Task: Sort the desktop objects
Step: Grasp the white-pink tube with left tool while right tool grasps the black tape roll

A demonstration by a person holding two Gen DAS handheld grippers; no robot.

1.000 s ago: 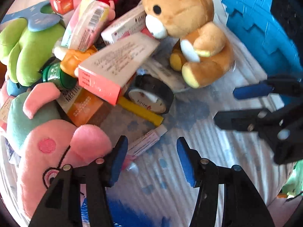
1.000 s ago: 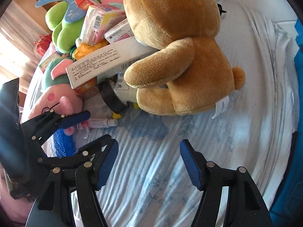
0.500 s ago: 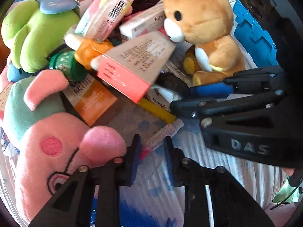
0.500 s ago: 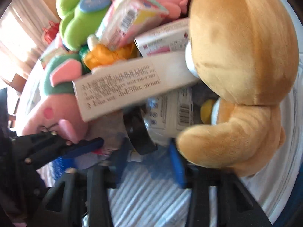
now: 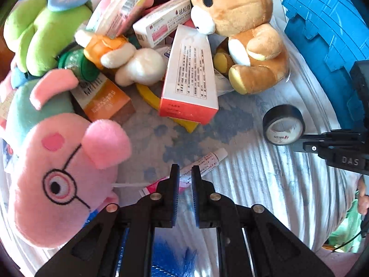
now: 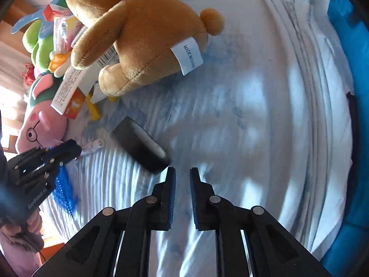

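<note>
Left tool (image 5: 184, 173) has its fingers drawn to a narrow gap over the pink end of the small ointment tube (image 5: 203, 164), which lies flat on the striped sheet just beside the pink pig plush (image 5: 62, 177); whether the pads actually pinch it I cannot tell. To do this pick well, I would seat the pads across the tube's flat width, lift straight up, and keep clear of the pig's snout and the orange-ended carton (image 5: 191, 78) leaning on the pile. This tool points forward and down, low over the sheet. Right tool (image 6: 183, 175) is likewise nearly closed and empty, low and level, its tips just short of the black tape roll (image 6: 140, 145), which lies on its side apart from the brown bear (image 6: 143, 34).
</note>
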